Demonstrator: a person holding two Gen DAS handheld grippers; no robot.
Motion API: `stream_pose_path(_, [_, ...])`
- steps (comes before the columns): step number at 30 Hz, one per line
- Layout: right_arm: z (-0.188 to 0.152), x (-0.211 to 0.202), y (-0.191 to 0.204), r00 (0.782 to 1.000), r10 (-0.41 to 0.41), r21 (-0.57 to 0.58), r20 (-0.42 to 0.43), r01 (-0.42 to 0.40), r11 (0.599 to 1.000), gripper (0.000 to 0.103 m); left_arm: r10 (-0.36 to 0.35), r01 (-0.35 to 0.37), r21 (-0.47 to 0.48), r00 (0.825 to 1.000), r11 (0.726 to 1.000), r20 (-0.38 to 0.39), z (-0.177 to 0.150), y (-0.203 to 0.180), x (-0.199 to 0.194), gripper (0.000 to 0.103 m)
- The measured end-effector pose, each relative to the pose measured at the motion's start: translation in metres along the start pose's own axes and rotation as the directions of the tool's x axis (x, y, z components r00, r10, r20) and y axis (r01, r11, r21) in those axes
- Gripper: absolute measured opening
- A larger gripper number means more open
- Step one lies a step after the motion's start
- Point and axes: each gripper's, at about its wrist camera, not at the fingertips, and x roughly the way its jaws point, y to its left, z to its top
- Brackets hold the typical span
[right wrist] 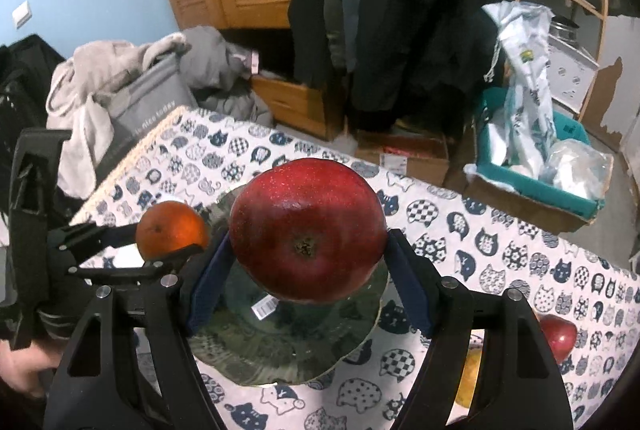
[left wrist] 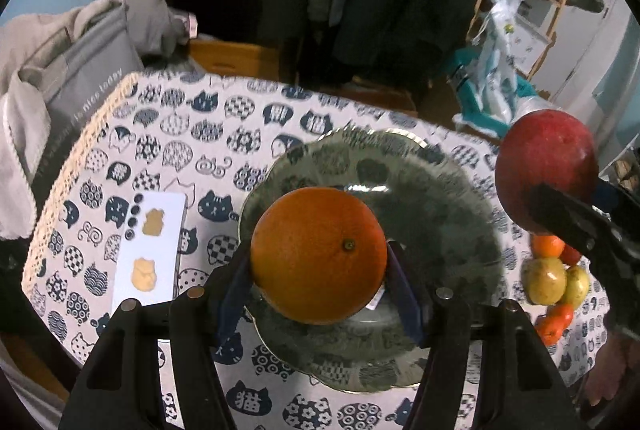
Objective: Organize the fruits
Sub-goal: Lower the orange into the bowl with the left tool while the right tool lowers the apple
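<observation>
There are 2 grippers in play, each pinching 1 fruit above the same glass plate (left wrist: 440,166). The left gripper (left wrist: 319,270) has its 2 blue pads pressed against the sides of 1 orange (left wrist: 319,255), which sits right between the fingertips and hangs over the near half of the plate, its stem dot turned toward the camera. The right gripper (right wrist: 308,262) clamps 1 red apple (right wrist: 308,228) in the same way, pads on its left and right flanks, calyx facing the lens, over the plate's middle. In the right wrist view the orange shows just left of the apple, apart from it; in the left wrist view the apple is up at the right edge. The plate lies on 1 table under a cat-print cloth (left wrist: 224,134). Beside the plate, at the right, waits a small heap of fruit (left wrist: 556,282): at least 2 yellow-green pieces and 2 or 3 orange-red ones, partly hidden, so the count is unsure. To the left lies 1 white card (left wrist: 150,250) bearing 2 tan cat shapes.
</observation>
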Motion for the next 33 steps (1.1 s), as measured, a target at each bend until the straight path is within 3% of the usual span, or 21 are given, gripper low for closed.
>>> stream_pose_path(8, [-0.015, 0.034, -0.001, 0.998, 0.006, 0.003, -0.066, -0.006, 1.000, 0.076, -0.008, 0.005, -0.030, 0.996, 1.000, -0.093, -0.009, 0.006, 0.037, 0.066])
stream_pose_path(25, [-0.025, 0.055, -0.007, 0.991, 0.015, 0.029, -0.136, -0.011, 1.000, 0.076, 0.004, -0.009, -0.019, 0.973, 1.000, -0.230, -0.023, 0.002, 0.078, 0.066])
stream_pose_path(33, [-0.023, 0.054, -0.011, 0.990, 0.025, 0.050, -0.140, -0.018, 0.999, 0.076, 0.008, -0.009, -0.006, 0.983, 1.000, -0.185, -0.020, -0.002, 0.066, 0.075])
